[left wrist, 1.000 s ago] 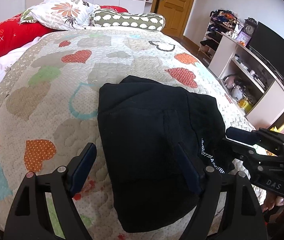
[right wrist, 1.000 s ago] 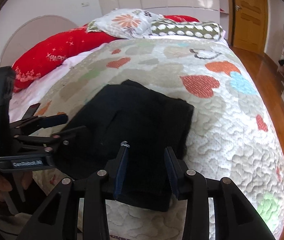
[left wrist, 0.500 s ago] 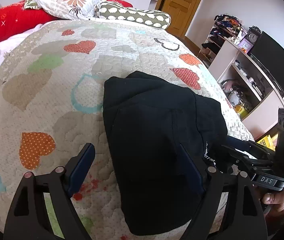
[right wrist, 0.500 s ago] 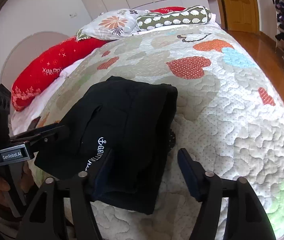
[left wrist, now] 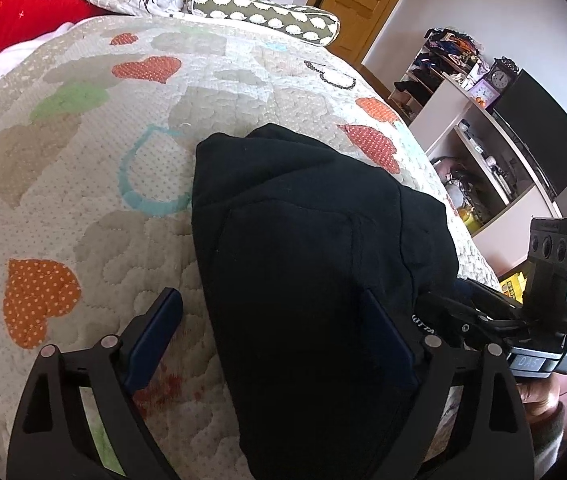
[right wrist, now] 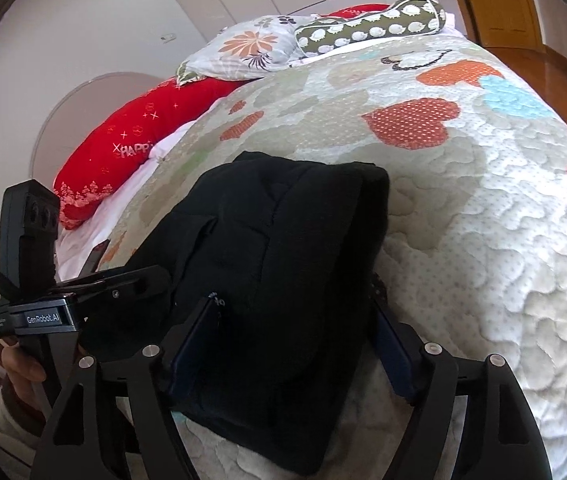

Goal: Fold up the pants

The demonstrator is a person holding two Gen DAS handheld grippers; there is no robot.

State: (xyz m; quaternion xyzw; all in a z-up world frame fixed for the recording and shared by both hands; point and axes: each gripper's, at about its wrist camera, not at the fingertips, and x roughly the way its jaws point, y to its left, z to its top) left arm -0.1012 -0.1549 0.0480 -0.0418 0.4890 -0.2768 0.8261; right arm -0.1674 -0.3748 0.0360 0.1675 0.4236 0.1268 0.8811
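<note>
Black pants (left wrist: 307, 248), soft and fleecy, folded into a thick bundle near the bed's (left wrist: 83, 184) foot edge, on a quilted cover with dotted hearts. Lower in both views than a second ago, and closer to the tools. Right tool (right wrist: 291, 344) opening, much wider than before, straddling the bundle's near edge without pinching it. Left tool (left wrist: 271, 340) opening too, one finger over the fabric, nothing gripped. "GenRobot.AI" legible on the left tool's body; "HAPPY" on a red pillow (right wrist: 131, 148).

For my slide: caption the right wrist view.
Right tongs opening astride folded black pants on a heart-patterned quilt.
</note>
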